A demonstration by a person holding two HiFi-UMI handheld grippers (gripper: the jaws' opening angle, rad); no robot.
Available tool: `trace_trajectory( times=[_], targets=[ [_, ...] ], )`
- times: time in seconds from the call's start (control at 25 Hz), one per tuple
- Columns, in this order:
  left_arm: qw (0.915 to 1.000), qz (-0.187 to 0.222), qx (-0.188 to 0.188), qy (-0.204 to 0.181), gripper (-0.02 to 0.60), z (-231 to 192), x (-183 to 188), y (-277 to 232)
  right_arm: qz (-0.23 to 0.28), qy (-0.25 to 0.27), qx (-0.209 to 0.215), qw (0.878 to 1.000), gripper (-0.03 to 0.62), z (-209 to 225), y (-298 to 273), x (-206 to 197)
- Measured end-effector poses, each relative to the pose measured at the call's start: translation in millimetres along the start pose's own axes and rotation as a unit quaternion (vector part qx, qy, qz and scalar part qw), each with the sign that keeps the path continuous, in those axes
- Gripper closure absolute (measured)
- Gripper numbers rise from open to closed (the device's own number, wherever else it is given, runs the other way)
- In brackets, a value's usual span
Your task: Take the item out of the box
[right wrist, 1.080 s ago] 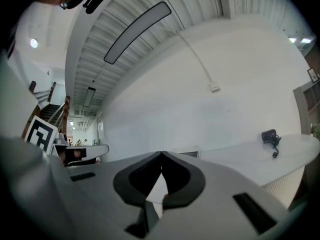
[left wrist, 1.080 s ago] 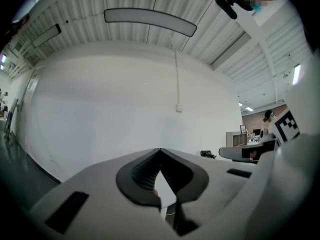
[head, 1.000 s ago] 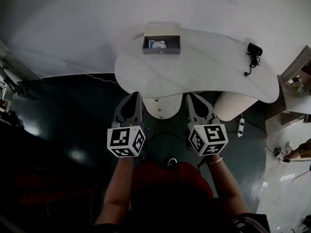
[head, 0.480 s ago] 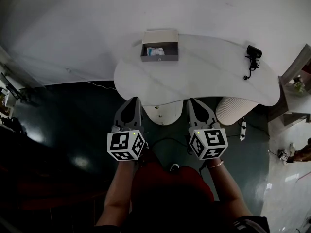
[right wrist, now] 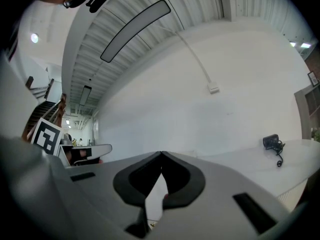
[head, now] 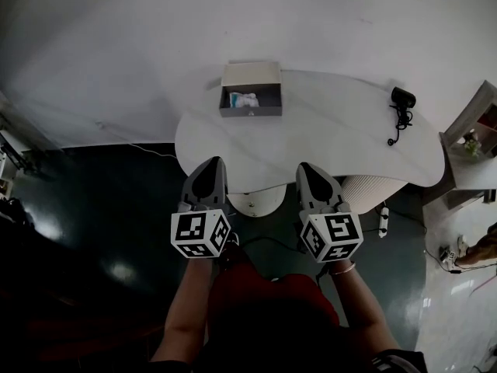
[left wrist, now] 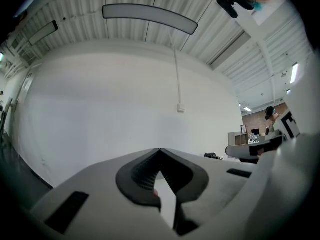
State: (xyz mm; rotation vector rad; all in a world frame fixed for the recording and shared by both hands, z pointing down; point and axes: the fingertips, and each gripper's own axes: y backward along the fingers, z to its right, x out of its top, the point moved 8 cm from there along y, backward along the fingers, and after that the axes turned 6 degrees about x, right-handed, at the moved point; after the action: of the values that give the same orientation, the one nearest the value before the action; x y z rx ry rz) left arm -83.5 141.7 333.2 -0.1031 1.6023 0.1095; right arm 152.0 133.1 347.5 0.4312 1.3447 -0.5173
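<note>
A small grey box point(head: 250, 109) with its white lid folded back stands open on the far left part of the white table point(head: 326, 134). Inside it lies a white and blue item point(head: 245, 99). My left gripper point(head: 211, 162) and right gripper point(head: 307, 167) are held side by side at the table's near edge, well short of the box. In the left gripper view the left gripper point(left wrist: 160, 149) is shut with nothing in it. In the right gripper view the right gripper point(right wrist: 161, 153) is likewise shut and empty. Both point at the white wall.
A black webcam point(head: 402, 97) with its cable sits at the table's right end. Under the table are its white pedestal point(head: 256, 201), a ribbed white bin point(head: 374, 190) and a power strip point(head: 384, 203). Shelving point(head: 474, 142) stands at the right.
The table and box have slid lower and nearer in the head view. Both grippers now reach the table's near edge. Their jaws have stayed shut.
</note>
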Motion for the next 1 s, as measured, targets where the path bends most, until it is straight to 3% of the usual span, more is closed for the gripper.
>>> trace_trajectory(
  times=[0.44,1.0],
  targets=[
    [0.9993,-0.025,-0.025,0.011,0.56,-54.9,-14.8,-80.2,-0.022,0.0,0.0,1.0,0.58,-1.2,-104.0,-6.4],
    [0.9924,-0.08,-0.093,0.007,0.56,-118.2,-31.6,-195.9,-0.044,-0.004,-0.056,0.997,0.58,-0.9,-214.5,-5.1]
  ],
)
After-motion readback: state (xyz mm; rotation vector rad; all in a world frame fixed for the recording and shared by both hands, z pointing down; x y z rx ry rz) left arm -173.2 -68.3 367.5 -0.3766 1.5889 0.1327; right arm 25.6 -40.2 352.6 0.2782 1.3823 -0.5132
